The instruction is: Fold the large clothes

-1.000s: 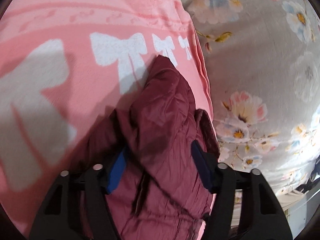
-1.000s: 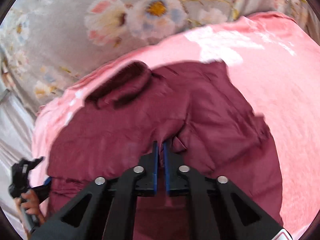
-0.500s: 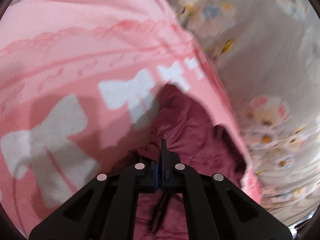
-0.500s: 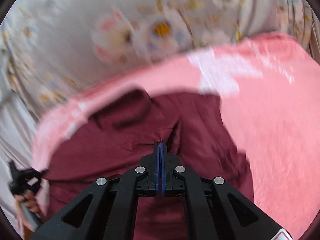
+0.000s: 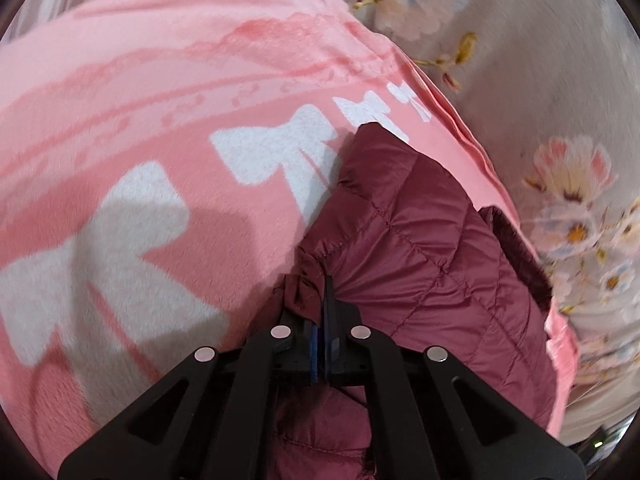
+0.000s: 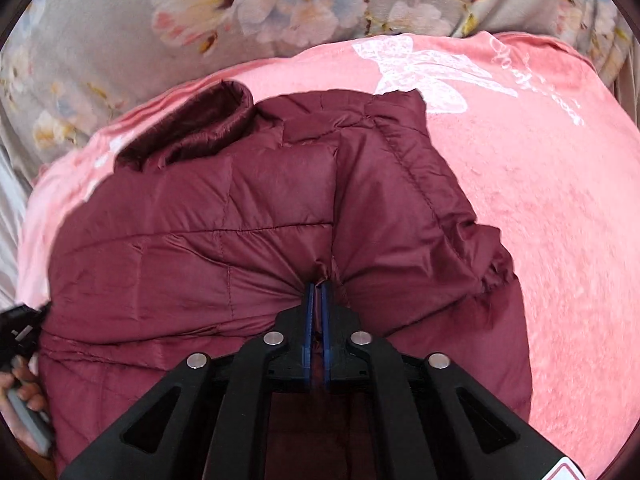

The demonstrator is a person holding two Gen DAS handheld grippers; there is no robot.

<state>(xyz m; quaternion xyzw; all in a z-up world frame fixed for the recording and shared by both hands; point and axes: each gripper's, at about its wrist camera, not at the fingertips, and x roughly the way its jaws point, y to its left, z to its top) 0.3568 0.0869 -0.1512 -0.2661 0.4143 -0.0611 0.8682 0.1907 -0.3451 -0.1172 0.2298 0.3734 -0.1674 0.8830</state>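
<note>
A maroon quilted puffer jacket (image 6: pixel 248 216) lies on a pink blanket (image 6: pixel 540 184) with white bows. Its collar (image 6: pixel 188 124) points toward the far left in the right wrist view. My right gripper (image 6: pixel 316 286) is shut on a pinch of the jacket's fabric near its middle. The jacket also shows in the left wrist view (image 5: pixel 432 248), reaching away to the right. My left gripper (image 5: pixel 320 284) is shut on a fold at the jacket's edge, beside the pink blanket (image 5: pixel 160 128).
Under the blanket lies a grey bedsheet with flowers (image 6: pixel 260 4), also at the right of the left wrist view (image 5: pixel 560 80). The person's left hand on its gripper handle (image 6: pixel 24 396) shows at the left edge of the right wrist view.
My left gripper was open around the jacket, then shut on its fabric. Both grippers have pulled the jacket, which now lies flatter and more spread out.
</note>
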